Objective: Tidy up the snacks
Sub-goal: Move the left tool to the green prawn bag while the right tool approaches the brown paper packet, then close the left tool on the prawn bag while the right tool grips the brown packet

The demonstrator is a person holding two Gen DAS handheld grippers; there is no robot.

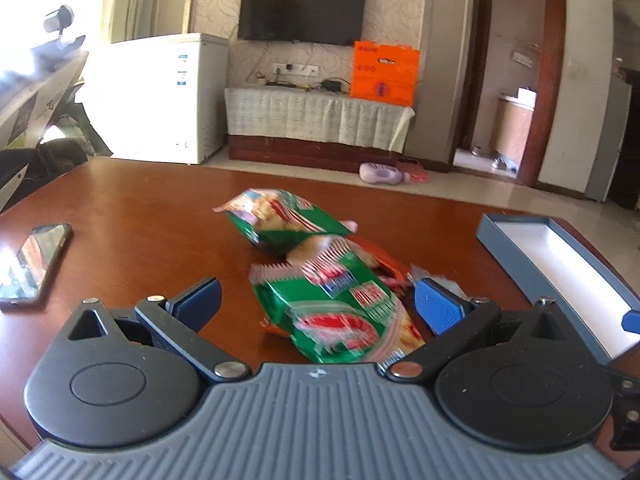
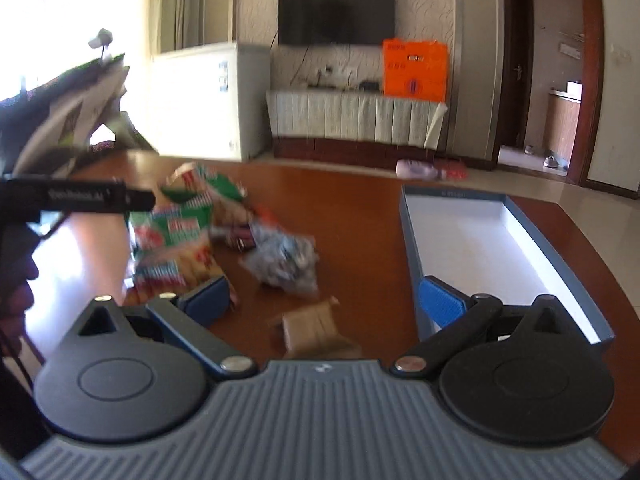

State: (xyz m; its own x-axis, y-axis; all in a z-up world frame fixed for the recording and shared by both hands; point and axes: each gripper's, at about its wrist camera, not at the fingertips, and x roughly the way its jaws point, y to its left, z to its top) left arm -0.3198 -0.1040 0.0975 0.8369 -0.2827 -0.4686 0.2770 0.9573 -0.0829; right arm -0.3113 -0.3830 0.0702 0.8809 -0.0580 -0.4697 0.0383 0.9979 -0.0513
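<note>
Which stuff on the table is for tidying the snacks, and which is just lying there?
For the job:
green snack packets
silvery packet
brown packet
blue box, empty inside

Just lying about:
phone
television
orange carton

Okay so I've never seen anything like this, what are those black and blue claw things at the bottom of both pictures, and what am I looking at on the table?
Those are two hand-held grippers, each with a camera looking forward along its two fingers. One picture comes from the left gripper, the other from the right gripper. Both stand wide open and hold nothing.

On the brown wooden table lies a loose pile of snacks: green snack bags, a silvery packet and a small brown packet. To the right sits an open blue box with a white, empty inside, probably where the snacks go. A smartphone lies at the table's left edge.
</note>
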